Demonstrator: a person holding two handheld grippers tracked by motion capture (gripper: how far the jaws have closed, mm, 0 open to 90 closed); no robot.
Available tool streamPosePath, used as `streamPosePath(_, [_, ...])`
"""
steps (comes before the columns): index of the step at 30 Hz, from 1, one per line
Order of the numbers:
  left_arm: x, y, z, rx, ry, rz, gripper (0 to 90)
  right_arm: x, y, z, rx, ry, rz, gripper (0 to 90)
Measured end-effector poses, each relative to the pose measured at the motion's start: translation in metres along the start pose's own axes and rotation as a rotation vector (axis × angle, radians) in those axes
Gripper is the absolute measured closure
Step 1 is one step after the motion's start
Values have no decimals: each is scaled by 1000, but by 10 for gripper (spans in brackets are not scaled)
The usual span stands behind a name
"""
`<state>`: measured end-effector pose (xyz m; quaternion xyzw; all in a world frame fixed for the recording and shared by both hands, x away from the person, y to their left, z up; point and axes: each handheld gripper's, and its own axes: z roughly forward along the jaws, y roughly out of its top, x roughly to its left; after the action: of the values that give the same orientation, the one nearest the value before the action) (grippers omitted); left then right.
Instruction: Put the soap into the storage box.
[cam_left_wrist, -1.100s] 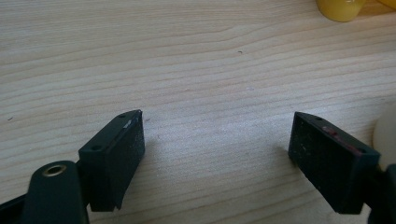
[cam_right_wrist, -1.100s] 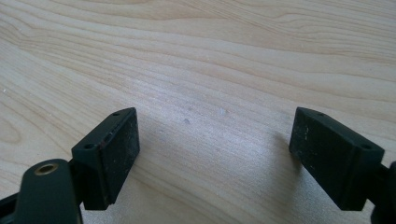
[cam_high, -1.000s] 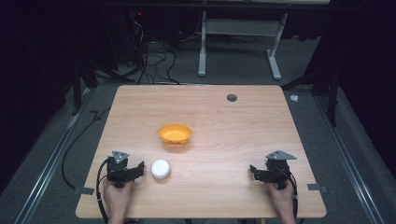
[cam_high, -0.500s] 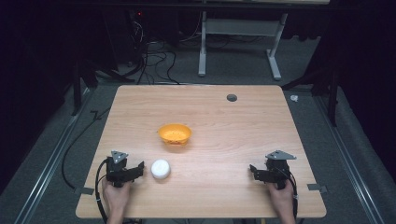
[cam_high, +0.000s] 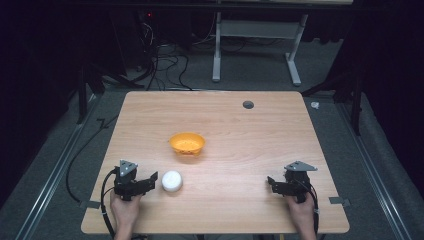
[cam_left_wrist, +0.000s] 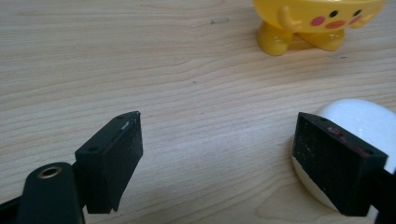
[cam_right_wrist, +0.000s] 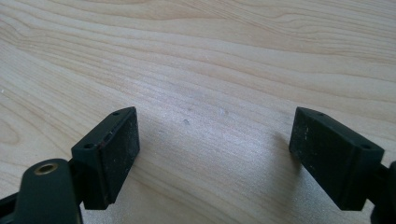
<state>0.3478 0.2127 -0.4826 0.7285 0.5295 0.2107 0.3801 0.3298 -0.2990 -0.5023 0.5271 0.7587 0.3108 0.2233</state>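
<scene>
A white rounded object lies on the wooden table near the front left; the left gripper view has it partly behind the right jaw. An orange-yellow bowl with a cartoon face and small feet stands a little beyond it, toward the middle. My left gripper rests on the table just left of the white object, open, with bare wood between its jaws. My right gripper sits near the front right, open over bare wood.
A dark round hole marks the table's far right part. Beyond the table a white desk frame and loose cables lie on the grey floor. Metal rails run along both sides.
</scene>
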Motion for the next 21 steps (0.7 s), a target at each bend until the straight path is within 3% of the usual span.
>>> streamPosePath(21, [-28, 8, -17, -29, -121, 53, 155, 0, 0, 0, 0, 0, -1, 170])
